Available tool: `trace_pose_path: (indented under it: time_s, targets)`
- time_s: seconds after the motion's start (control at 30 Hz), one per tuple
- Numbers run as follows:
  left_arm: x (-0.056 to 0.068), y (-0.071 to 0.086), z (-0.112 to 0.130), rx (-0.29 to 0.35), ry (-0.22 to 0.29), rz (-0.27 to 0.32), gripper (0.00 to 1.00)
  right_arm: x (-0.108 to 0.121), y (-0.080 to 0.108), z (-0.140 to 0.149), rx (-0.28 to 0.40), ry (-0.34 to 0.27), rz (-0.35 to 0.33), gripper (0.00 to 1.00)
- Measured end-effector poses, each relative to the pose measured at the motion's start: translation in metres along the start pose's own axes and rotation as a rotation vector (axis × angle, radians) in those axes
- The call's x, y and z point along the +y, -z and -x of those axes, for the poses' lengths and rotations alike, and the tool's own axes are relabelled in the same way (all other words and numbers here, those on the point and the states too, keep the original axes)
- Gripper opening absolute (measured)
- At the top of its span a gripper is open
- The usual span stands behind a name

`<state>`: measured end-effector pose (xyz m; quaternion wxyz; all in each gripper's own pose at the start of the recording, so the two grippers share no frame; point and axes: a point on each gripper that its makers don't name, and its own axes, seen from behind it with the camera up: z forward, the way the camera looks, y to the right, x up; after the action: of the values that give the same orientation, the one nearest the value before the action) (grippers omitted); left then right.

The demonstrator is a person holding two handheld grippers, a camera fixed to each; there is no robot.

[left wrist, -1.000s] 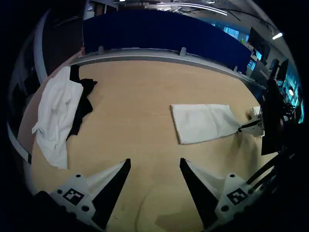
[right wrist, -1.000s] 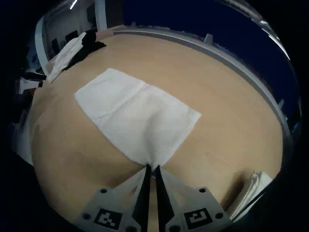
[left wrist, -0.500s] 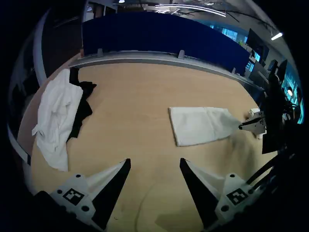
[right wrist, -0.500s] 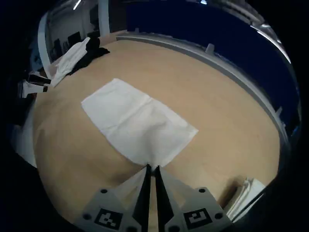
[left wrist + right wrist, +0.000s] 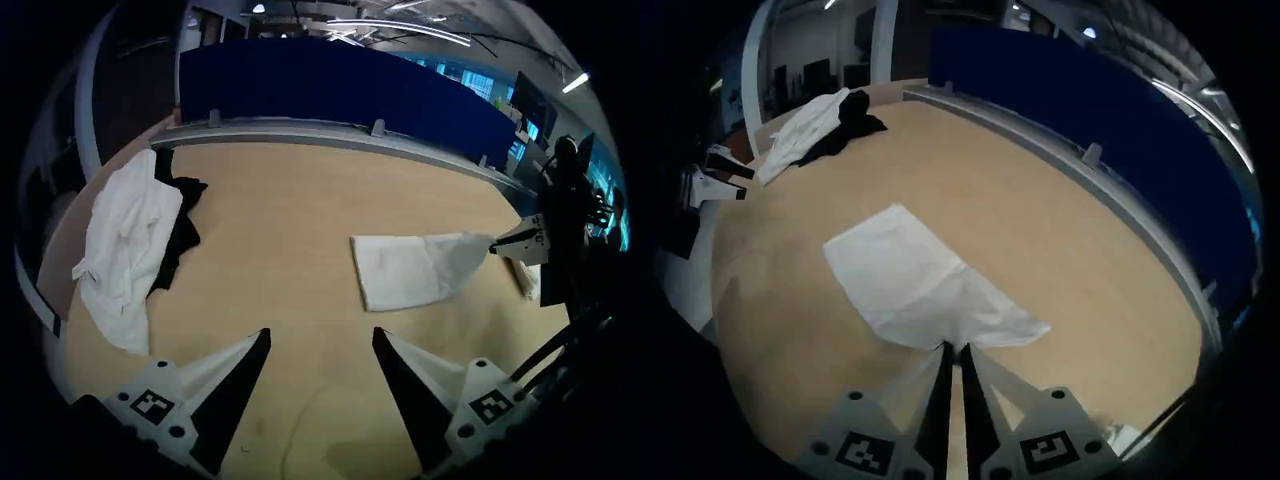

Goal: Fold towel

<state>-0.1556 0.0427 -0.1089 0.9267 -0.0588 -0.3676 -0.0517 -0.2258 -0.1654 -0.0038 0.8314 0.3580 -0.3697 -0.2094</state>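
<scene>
Right gripper [image 5: 955, 349] clamped on the near end of the towel [image 5: 904, 280], held off the table [image 5: 1056, 208]. Rest lies flat mid-table, long axis running straight away. Left gripper [image 5: 320, 330] spread, empty, over table's near side, well apart; right is nearer.

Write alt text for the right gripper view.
The right hand-held gripper pinches the near corner of a white towel, that corner lifted off a wooden table. Far left lies a heap of white and black cloths; a blue partition lines the far edge.
</scene>
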Motion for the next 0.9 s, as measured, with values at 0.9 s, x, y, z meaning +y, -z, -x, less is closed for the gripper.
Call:
trace_pose_path:
  time_s: [0.9]
  targets:
    - [-0.021, 0.04, -0.001, 0.078, 0.051, -0.053, 0.94, -0.085, -0.057, -0.084, 0.033, 0.198, -0.139, 0.07]
